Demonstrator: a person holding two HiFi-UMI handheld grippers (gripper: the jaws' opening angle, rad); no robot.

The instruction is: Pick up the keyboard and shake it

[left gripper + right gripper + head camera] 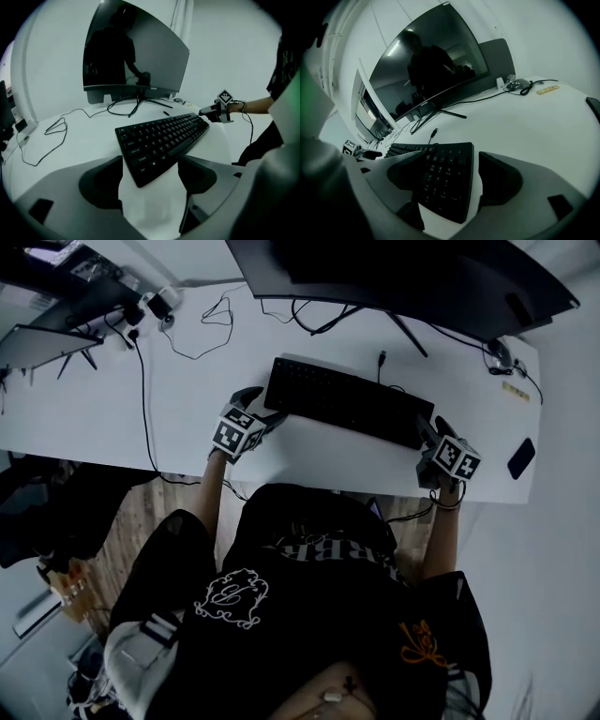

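A black keyboard point(352, 401) lies flat on the white desk point(187, 418), slightly slanted, in front of the monitor. My left gripper point(258, 409) is at its left end and my right gripper point(429, 432) at its right end. In the left gripper view the keyboard's point(161, 138) near corner lies between the wide-apart jaws of that gripper point(150, 180), with white desk showing on both sides. In the right gripper view the keyboard's point(445, 180) short end sits between the spread jaws of that gripper point(452, 185), and a gap shows beside the right jaw. Neither gripper presses on it.
A large curved monitor point(394, 277) stands behind the keyboard, its stand legs and cables point(202, 329) spread over the desk. A dark phone point(520, 457) lies at the right edge, a mouse point(500, 354) at the back right. Another screen point(47, 338) stands at the far left.
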